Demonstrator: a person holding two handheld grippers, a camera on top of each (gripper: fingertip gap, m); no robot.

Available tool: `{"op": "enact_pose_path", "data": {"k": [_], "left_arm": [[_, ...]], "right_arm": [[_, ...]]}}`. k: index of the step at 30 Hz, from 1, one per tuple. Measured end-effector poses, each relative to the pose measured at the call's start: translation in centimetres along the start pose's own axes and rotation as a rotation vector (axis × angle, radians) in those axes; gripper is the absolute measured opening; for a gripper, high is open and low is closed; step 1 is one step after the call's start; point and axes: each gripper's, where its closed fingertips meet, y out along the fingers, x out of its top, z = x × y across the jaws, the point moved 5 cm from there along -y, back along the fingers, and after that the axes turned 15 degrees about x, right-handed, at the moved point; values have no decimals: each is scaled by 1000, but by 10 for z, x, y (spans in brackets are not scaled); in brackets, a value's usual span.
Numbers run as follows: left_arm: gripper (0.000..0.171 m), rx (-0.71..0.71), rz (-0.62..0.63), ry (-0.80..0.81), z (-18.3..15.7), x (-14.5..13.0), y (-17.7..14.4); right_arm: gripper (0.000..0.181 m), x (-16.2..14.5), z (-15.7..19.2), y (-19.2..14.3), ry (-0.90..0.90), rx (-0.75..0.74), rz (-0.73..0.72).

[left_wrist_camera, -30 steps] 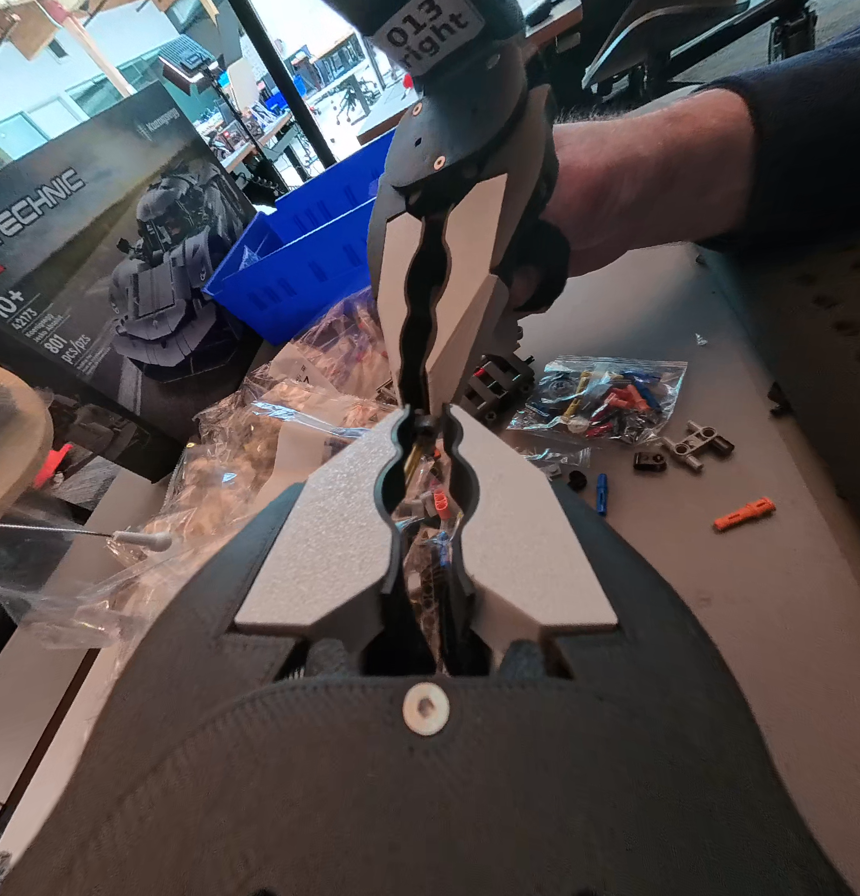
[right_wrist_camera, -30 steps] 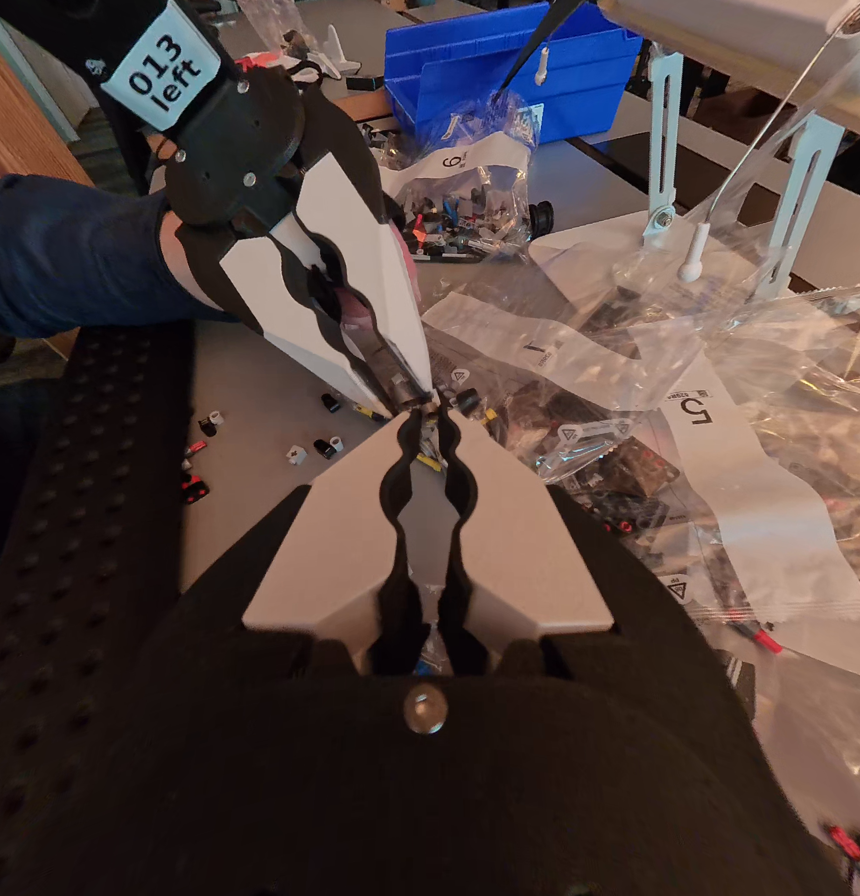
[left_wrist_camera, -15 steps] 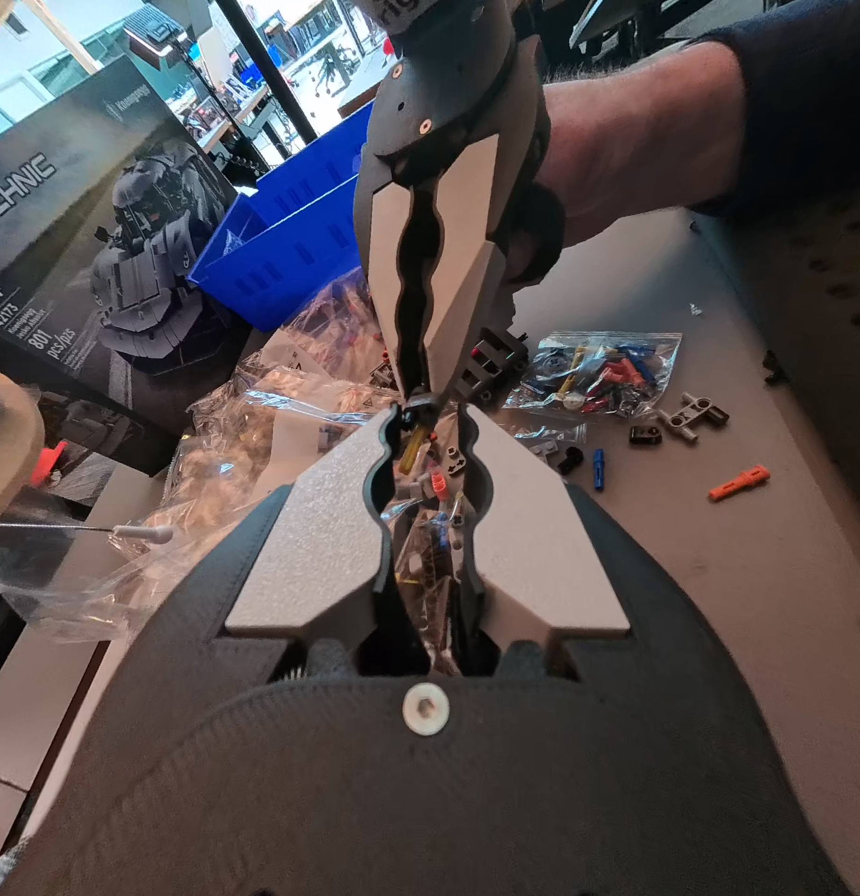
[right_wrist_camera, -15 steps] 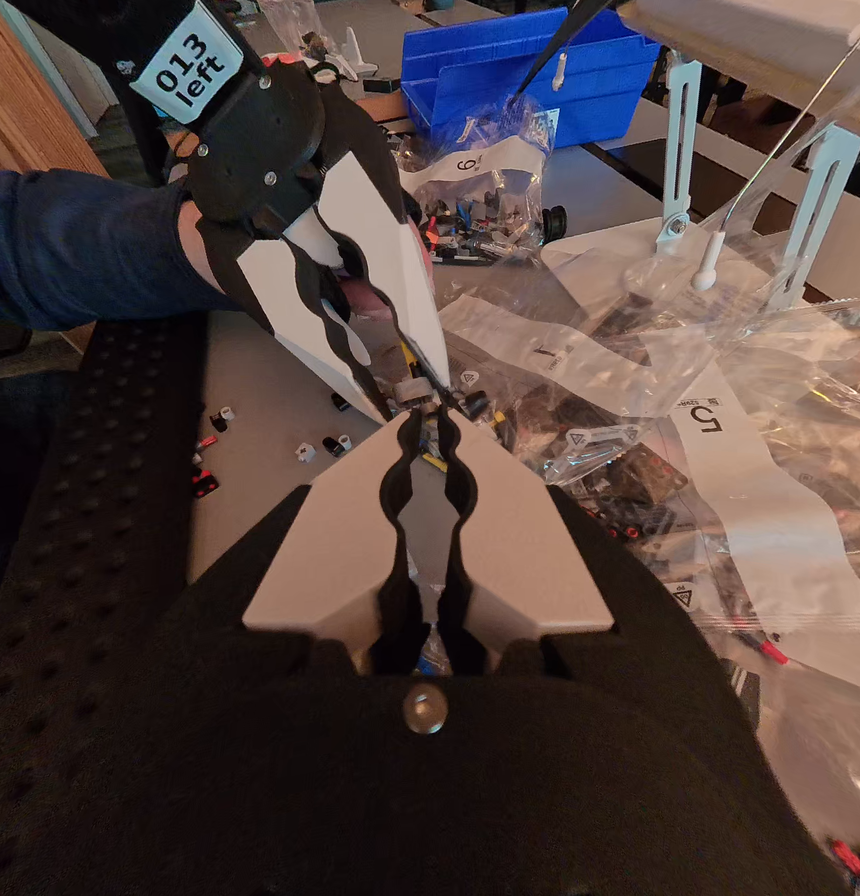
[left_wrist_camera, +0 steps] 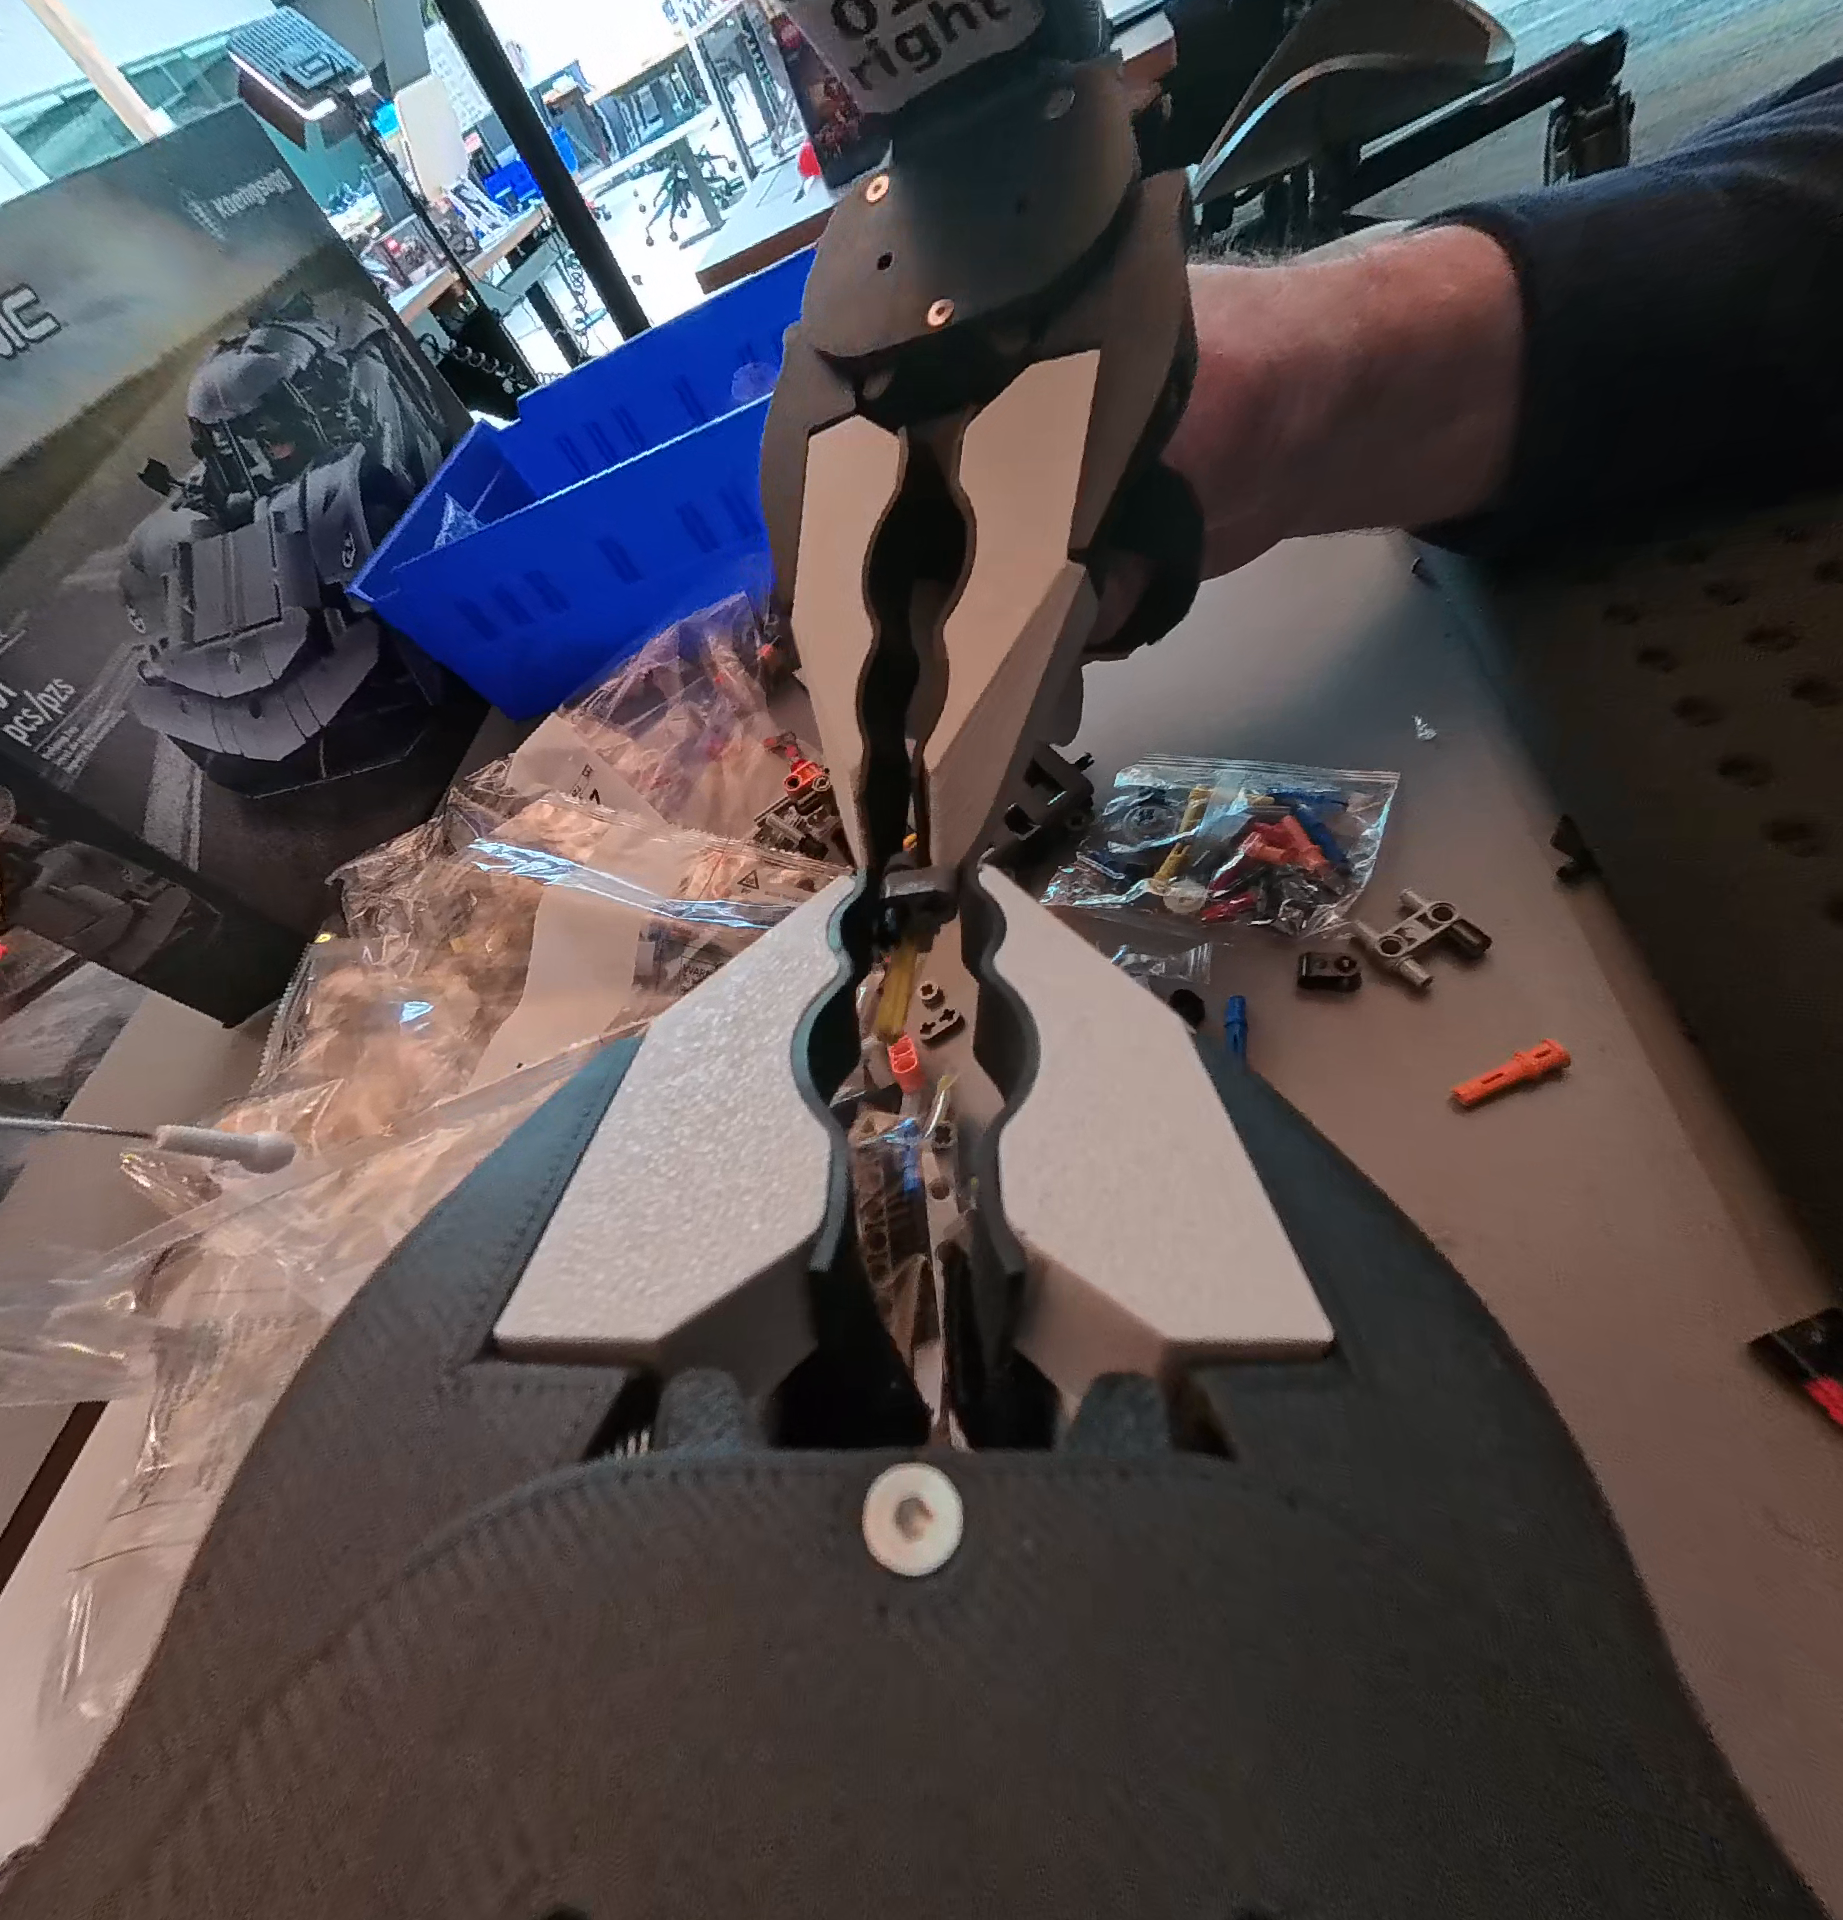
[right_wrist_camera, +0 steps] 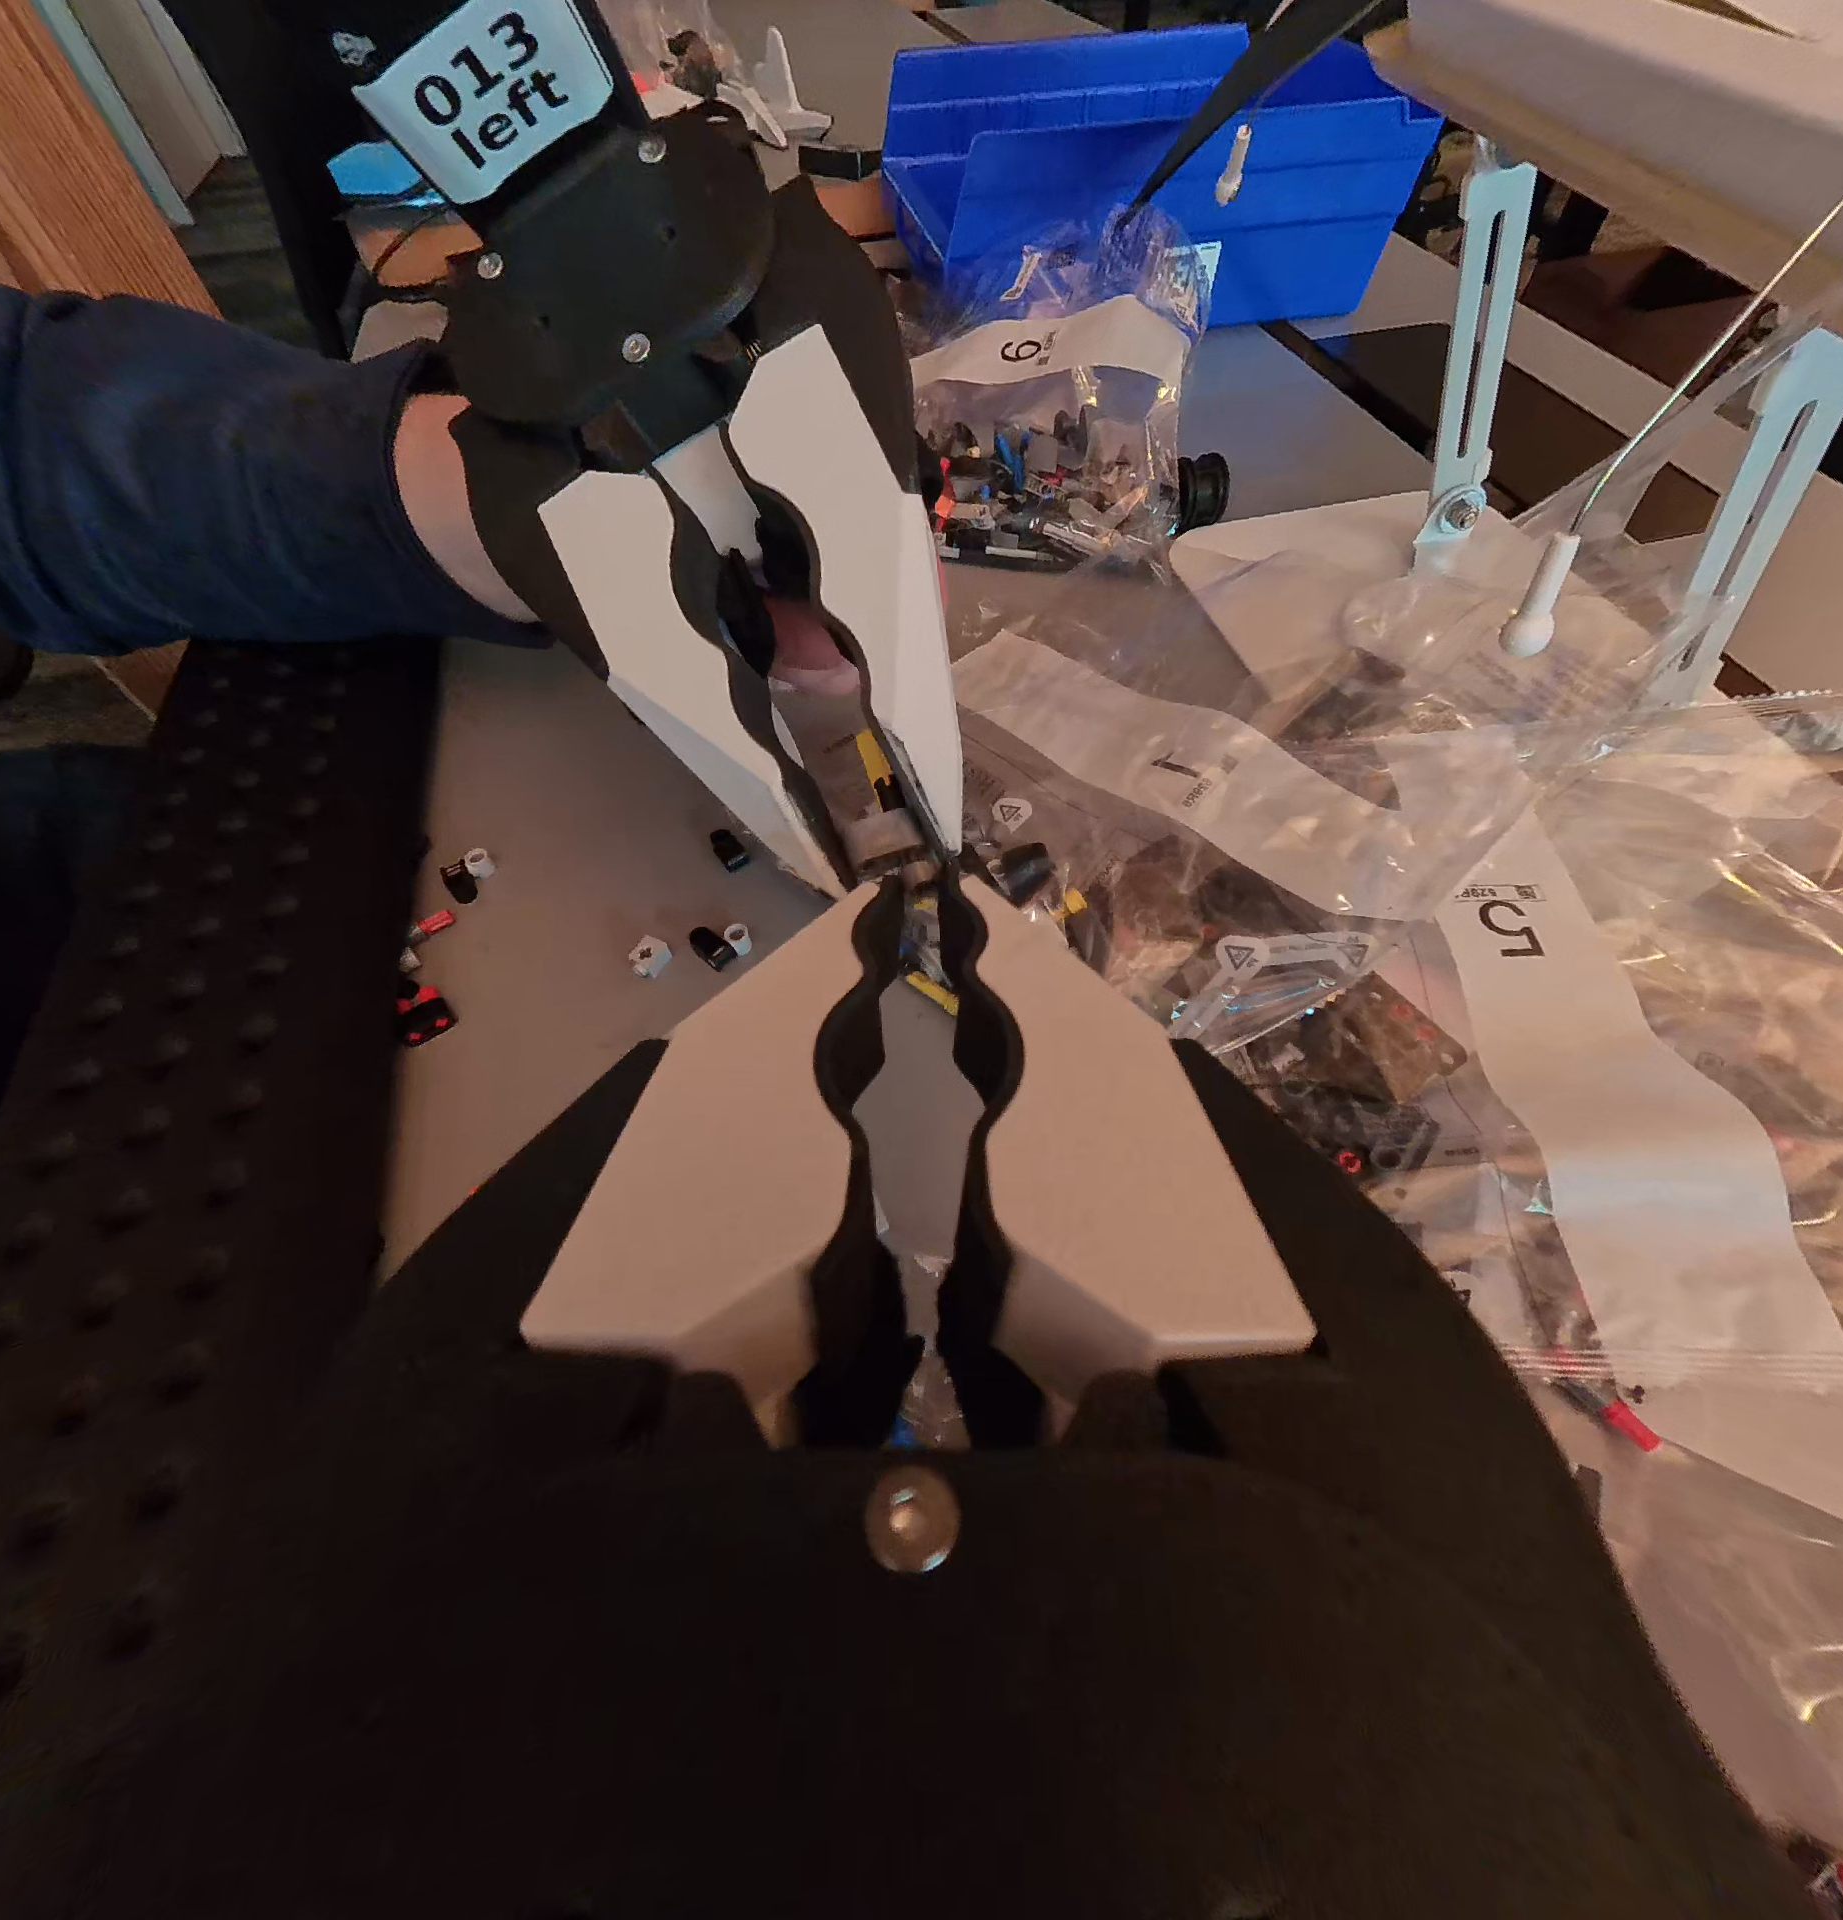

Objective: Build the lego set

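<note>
Grey and small, a lego connector piece sits pinched between the tips of the left gripper, whose jaws stand narrow around it, with a yellow axle hanging just below the piece. Meeting it tip to tip from the far side is the right gripper, pointing down and nearly shut; whether it grips the same piece or only touches it, I cannot tell. From the right wrist view the piece shows again at the tips of the left gripper, directly ahead of the right gripper.

Both tools hover over a grey table strewn with clear plastic bags of parts. A small zip bag of coloured pins lies to the right, near a loose grey cross-shaped connector, a blue pin and an orange pin. Behind the bags stand blue bins and the dark set box. A black pegboard mat runs along the table's edge.
</note>
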Motion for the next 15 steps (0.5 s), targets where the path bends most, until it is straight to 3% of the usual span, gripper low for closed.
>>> {"op": "enact_pose_path", "data": {"k": [15], "left_arm": [[13,-34,2,10,2,3,-5]], "right_arm": [[4,5,5,-3,-12,18,-26]]}}
